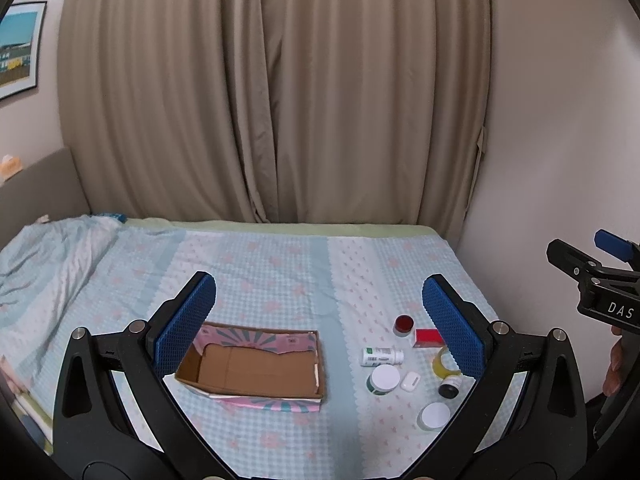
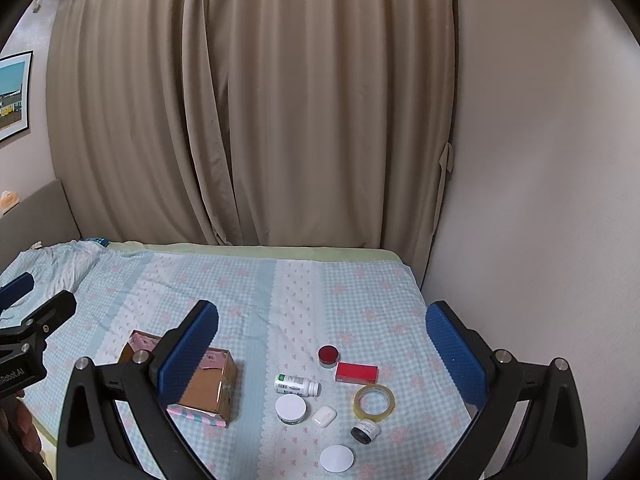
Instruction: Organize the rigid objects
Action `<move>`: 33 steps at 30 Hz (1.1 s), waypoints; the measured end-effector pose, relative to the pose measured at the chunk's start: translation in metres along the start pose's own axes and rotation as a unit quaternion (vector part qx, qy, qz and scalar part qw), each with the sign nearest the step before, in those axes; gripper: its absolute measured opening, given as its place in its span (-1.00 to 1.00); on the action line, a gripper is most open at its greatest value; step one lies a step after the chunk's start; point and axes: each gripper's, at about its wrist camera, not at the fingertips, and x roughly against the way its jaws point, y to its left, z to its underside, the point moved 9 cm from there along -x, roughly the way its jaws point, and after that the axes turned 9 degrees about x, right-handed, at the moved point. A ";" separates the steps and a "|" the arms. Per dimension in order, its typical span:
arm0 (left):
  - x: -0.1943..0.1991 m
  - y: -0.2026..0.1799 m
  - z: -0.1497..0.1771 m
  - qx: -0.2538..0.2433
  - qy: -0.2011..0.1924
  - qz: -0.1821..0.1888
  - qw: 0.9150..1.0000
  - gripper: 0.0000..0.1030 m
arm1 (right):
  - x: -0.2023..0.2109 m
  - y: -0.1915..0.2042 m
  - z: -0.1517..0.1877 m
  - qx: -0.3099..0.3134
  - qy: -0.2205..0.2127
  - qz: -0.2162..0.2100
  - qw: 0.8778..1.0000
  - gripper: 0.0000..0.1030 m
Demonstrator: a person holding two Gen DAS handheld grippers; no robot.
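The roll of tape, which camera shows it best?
The right wrist view: the roll of clear tape lies fully visible, ring and hole. In the left wrist view, the left gripper's finger hides half of it.

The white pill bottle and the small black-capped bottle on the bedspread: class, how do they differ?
The white pill bottle lies on its side with a white cap; the small black-capped bottle looks shorter and has a dark cap. The pill bottle sits next to the cardboard box; the other lies beyond the tape roll. Both have printed labels and rest untouched.
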 end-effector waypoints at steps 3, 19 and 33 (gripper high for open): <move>-0.001 0.000 0.001 -0.002 -0.001 -0.004 1.000 0.99 | 0.000 0.000 0.000 0.001 0.000 0.001 1.000 1.00; -0.001 -0.001 0.001 -0.002 -0.005 -0.003 1.000 0.99 | 0.000 0.004 -0.001 0.001 -0.001 -0.001 1.000 1.00; -0.009 -0.007 0.006 0.011 0.006 -0.001 1.000 0.99 | -0.003 -0.009 0.004 -0.014 0.001 -0.006 1.000 1.00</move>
